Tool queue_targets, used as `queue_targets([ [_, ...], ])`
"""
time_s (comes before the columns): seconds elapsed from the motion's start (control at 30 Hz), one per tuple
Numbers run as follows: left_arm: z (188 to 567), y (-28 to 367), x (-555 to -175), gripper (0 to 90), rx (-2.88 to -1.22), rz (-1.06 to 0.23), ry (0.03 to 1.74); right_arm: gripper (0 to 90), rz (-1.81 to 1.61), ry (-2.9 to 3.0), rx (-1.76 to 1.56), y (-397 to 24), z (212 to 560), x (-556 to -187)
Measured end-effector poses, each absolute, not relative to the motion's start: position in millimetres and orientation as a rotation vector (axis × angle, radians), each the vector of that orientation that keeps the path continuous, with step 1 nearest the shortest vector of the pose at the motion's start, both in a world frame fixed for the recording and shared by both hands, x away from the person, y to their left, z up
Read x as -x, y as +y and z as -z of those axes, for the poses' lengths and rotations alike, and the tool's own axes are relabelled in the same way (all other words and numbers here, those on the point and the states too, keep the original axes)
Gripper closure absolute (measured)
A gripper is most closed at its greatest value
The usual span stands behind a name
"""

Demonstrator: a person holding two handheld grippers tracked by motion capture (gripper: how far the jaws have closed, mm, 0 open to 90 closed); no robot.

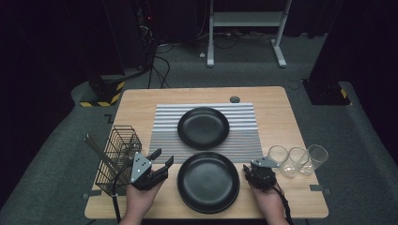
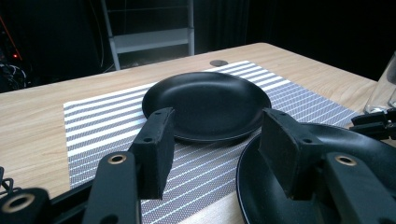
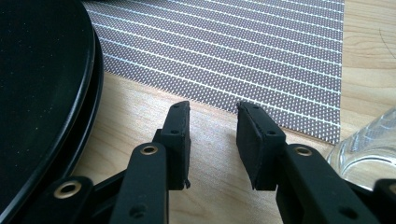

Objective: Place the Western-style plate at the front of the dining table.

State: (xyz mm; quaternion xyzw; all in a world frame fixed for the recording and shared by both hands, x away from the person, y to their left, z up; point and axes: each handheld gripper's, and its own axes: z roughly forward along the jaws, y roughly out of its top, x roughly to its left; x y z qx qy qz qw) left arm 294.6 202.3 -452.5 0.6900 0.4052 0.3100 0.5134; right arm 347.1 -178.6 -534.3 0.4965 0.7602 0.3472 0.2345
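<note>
Black, round and shallow, the near plate is seen at the front edge of the light wooden desk, partly overlapping the grey striped woven placemat. A second black round plate is set farther back, wholly on the placemat, just apart from the near one.

The left gripper is held just left of the near plate, raised off the desk, its jaws spread with nothing between them. In the left gripper view the far plate is framed through the gap, and the near plate's rim is seen under the right-hand jaw; contact cannot be told.

The right gripper is held just right of the near plate, low over bare wood. In the right gripper view its jaws are parted, with only desk surface seen between them; the near plate's edge is noted beside the left-hand jaw, not touched.

Three clear drinking glasses are lined up near the desk's right edge, the nearest just beside the right gripper. A black wire cutlery basket holding long utensils is placed at the left edge, next to the left gripper.
</note>
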Motion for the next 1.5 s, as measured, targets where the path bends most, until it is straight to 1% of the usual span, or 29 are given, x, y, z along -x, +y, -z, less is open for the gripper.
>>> queue_targets([
  [0.37, 445.2, 204.4, -292.0, 45.1, -1.644, -0.720, 0.963, 65.2, -0.949, 2.089, -1.355, -178.2, 534.4, -347.0],
  [0.73, 443.0, 206.3, -287.5, 46.1, -1.645, -0.695, 0.944, 62.4, -0.949, 2.091, -1.356, -178.1, 534.5, -347.1],
  [0.97, 434.0, 208.9, -281.9, 47.8, -1.622, -0.730, 0.933, 62.5, -0.936, 2.088, -1.340, -176.7, 534.5, -346.1],
  [1.2, 426.9, 213.9, -279.6, 47.5, -1.603, -0.731, 0.934, 62.4, -0.929, 2.084, -1.337, -175.8, 534.5, -345.5],
  [1.3, 425.2, 217.4, -278.6, 47.5, -1.596, -0.755, 0.952, 62.5, -0.927, 2.083, -1.335, -175.5, 534.4, -345.3],
  [1.5, 419.7, 226.6, -279.6, 47.9, -1.561, -0.760, 0.981, 62.7, -0.917, 2.079, -1.324, -174.4, 534.5, -344.9],
])
